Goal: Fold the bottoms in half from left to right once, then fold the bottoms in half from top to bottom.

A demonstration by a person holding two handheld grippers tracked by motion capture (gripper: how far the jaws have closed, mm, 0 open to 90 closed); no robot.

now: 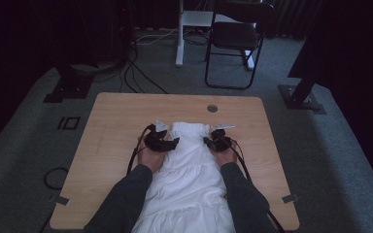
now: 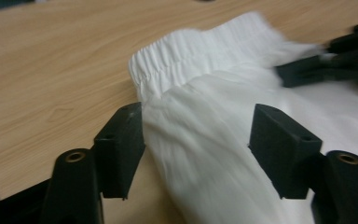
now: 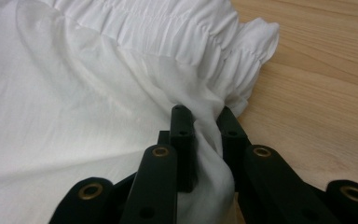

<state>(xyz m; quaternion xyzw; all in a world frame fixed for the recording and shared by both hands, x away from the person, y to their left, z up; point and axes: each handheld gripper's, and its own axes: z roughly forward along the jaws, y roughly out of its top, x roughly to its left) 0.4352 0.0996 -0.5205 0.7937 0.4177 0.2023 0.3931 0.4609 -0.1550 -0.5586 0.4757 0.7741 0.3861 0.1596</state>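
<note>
Wooden table [image 1: 116, 121] w/ a white skirt [image 1: 189, 179] laid flat mid-table, elastic waistband [image 1: 189, 129] at the far end. Left claw [image 2: 196, 140] spread wide, straddling the skirt's side edge just below the waistband, nothing pinched yet. Right claw [image 3: 207, 135] clamped on a fold of fabric at the opposite edge, also just below the waistband. Cloth looks thin, light, floppy & prob. bunches easily; best grab is the gathered waistband corners.
</note>
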